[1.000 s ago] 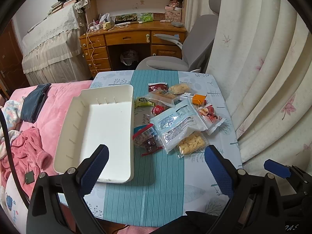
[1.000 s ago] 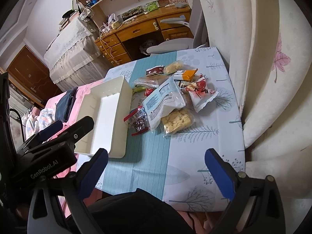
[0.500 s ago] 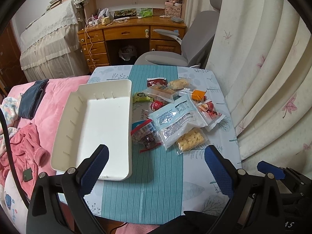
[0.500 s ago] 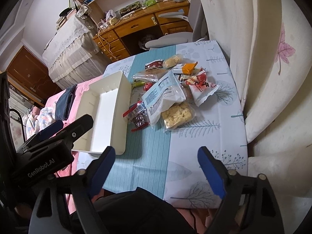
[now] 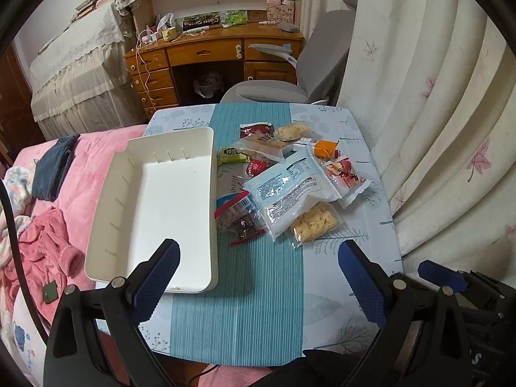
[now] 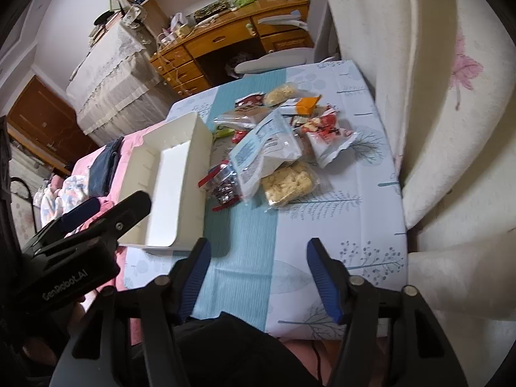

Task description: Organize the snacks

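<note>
While crinkly snack packets (image 5: 290, 187) lie heaped, left gripper (image 5: 258, 277) gapes (right gripper (image 6: 258, 277) closing, empty).

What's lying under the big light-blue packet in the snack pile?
The light-blue packet overlaps a clear bag of yellow crackers at its near edge and partly covers the red-and-blue dried-fruit bag. Anything beneath its middle is hidden.

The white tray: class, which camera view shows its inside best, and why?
The left wrist view. There the white tray lies broadly open to the camera, its bare floor and slotted walls plain. In the right wrist view the same tray is narrower and slanted, and the left gripper covers its near corner.
</note>
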